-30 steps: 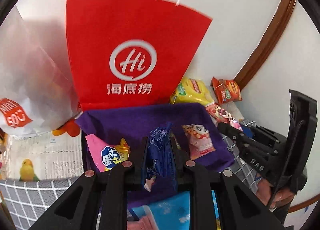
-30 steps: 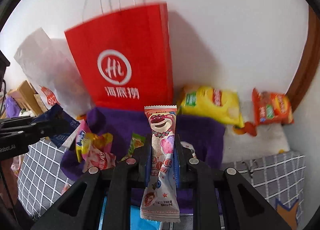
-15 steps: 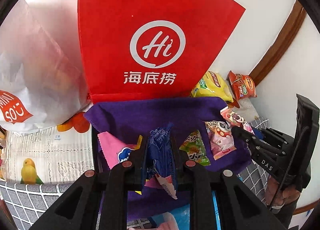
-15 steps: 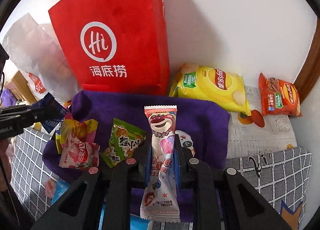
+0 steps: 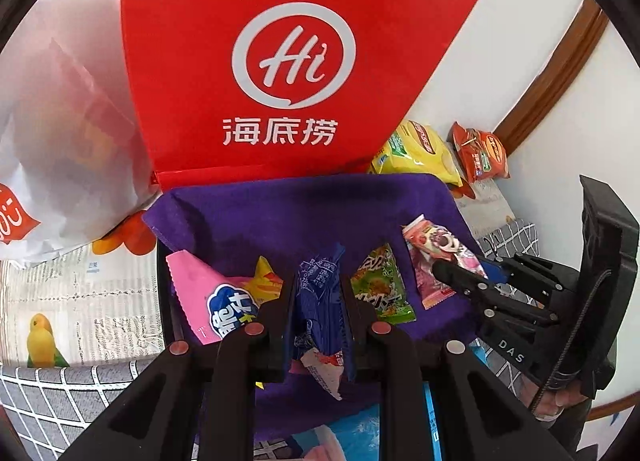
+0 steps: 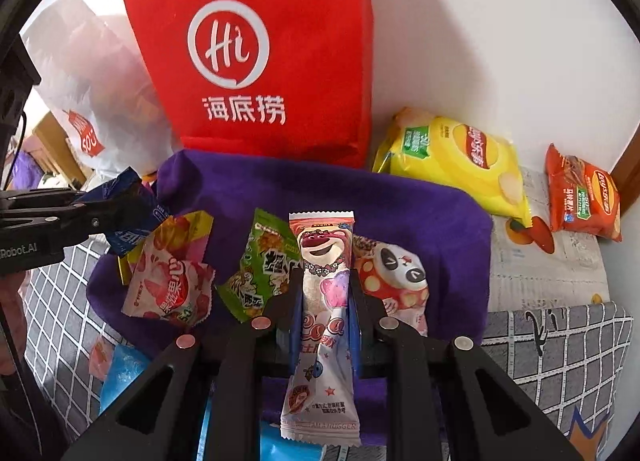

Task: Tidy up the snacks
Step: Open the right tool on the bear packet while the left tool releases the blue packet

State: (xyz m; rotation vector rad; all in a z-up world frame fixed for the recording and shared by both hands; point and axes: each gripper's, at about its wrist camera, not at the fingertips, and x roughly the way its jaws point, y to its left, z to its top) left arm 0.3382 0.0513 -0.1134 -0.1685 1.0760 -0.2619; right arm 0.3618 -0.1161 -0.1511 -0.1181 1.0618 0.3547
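My left gripper [image 5: 320, 293] is shut on a dark blue snack packet [image 5: 320, 301], held over the purple cloth [image 5: 304, 213]. My right gripper [image 6: 322, 289] is shut on a long pink bear-print packet [image 6: 322, 301], also above the cloth [image 6: 420, 213]. On the cloth lie a pink packet [image 5: 208, 293], a green packet [image 5: 380, 285], a pink strawberry packet [image 6: 168, 285] and a panda packet [image 6: 396, 277]. In the left wrist view the right gripper [image 5: 452, 277] comes in from the right with its pink packet [image 5: 432, 253]. The right wrist view shows the left gripper [image 6: 100, 213] at the left with its blue packet [image 6: 132, 213].
A red paper bag [image 5: 288, 61] stands against the wall behind the cloth, a white plastic bag [image 5: 52, 141] to its left. A yellow chip bag [image 6: 456, 161] and an orange chip bag [image 6: 584, 197] lie at the right. A grey checked cover [image 6: 560, 353] spreads below.
Both grippers have sunk toward the purple cloth, each still holding its packet. The red bag and the packets on the cloth now loom larger and closer.
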